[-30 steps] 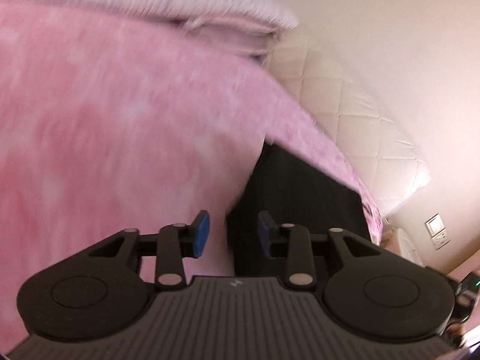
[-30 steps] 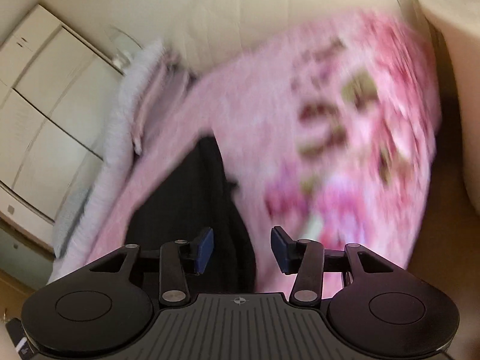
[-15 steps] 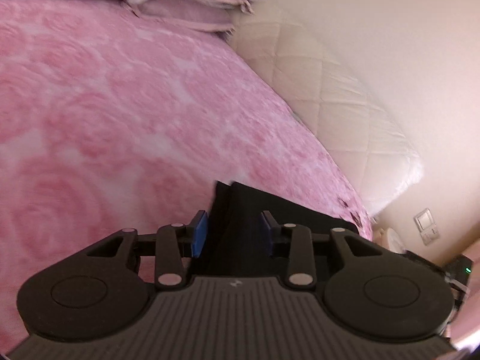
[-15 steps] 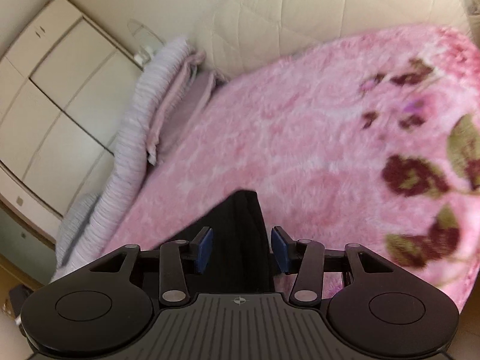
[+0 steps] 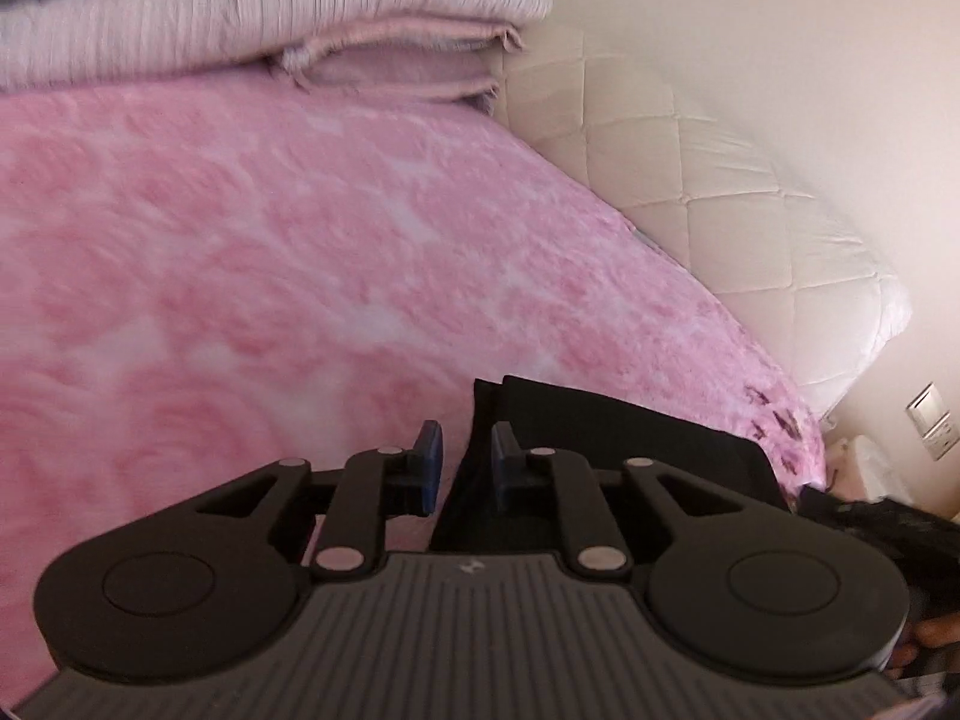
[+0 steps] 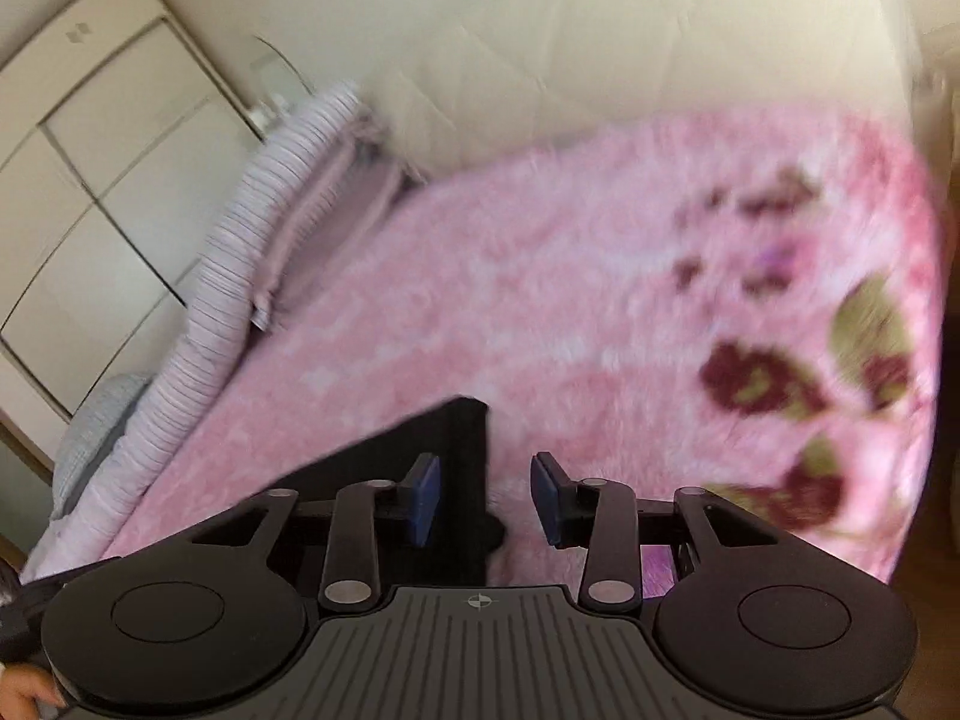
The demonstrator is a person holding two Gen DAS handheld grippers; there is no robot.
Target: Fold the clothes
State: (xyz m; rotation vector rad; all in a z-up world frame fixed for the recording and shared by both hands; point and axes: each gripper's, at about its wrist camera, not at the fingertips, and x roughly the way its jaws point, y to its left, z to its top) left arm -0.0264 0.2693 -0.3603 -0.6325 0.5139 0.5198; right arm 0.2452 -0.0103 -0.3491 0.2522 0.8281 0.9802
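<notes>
We see a flat, folded black garment (image 5: 630,438) lying on a fluffy pink blanket with a rose pattern (image 5: 270,276) that covers the bed. In the left wrist view the left tool (image 5: 462,459) sits low over the garment's near left corner; its blue-padded fingers (image 5: 429,468) stand spread apart with a gap between them, and the garment's folded edge runs up through that gap. We cannot tell whether the pads touch the cloth.

In the right wrist view the same black garment (image 6: 432,450) shows as a dark wedge whose right edge lies between the fingers of the right tool (image 6: 485,495). That tool is spread wide, gripping nothing, with its left pad over the black cloth and its right pad over the pink blanket (image 6: 540,300).

Beyond the blanket lie a folded stack of striped white and pale pink bedding (image 5: 300,24) and a quilted cream mattress (image 5: 720,192) against the wall. White cupboard doors (image 6: 84,138) stand at the far left in the right view.
</notes>
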